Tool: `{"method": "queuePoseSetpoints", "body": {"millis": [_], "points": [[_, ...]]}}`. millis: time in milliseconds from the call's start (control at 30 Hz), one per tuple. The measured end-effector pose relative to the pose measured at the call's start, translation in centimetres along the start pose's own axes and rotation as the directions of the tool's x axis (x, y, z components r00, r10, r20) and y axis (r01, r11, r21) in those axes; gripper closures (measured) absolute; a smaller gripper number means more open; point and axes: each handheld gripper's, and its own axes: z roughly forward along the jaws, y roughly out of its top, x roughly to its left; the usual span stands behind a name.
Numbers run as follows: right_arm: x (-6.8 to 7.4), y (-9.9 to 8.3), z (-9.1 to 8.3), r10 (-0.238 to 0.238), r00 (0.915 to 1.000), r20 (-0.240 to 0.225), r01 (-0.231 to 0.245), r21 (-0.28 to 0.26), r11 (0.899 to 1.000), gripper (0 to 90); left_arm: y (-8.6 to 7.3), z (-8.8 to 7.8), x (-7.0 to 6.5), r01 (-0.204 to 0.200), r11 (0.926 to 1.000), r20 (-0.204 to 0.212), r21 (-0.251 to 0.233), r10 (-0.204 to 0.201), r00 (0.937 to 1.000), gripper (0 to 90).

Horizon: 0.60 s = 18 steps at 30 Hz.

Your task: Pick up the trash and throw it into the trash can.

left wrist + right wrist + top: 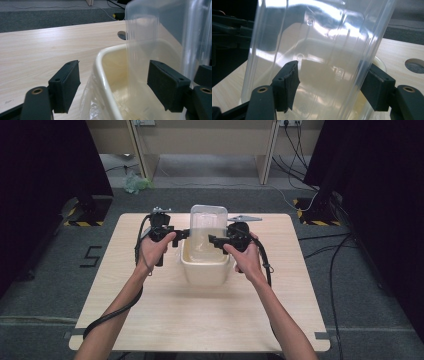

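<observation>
A cream plastic tub stands in the middle of the wooden table. A clear plastic container stands on end in it, leaning toward the far side. My left gripper hangs at the tub's left rim. In the left gripper view its jaws stand apart around the tub's rim without pressing on it, and the clear container rises at the right. My right gripper reaches in from the right. Its jaws are closed across the clear container.
Crinkled clear film lies against the tub's outer wall. A round cable hole sits in the tabletop beyond the tub. Dark curtains flank the table, and cables run over the grey floor at the right.
</observation>
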Motion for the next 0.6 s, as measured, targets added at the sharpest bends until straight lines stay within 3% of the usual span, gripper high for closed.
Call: {"method": "queuePoseSetpoints", "body": {"millis": [100,233,600], "points": [[-0.2,-0.1,-0.1,-0.003,0.9999,0.011,0.003,-0.002,1.0,33.6,-0.1,0.0,0.3,0.015,0.9999,-0.006,0.002,-0.015,0.9999,21.6],[-0.6,0.2,-1.0,0.02,0.9996,-0.02,-0.02,-0.03,0.999,28.5,-0.1,-0.3,0.7,0.019,0.9998,-0.018,-0.004,-0.019,0.9997,20.9],[-2.3,-0.7,-3.3,0.039,0.9992,-0.013,-0.039,-0.043,0.998,28.1,-0.9,-1.0,0.4,-0.013,0.9999,-0.005,0.006,0.013,0.9999,20.5]]}}
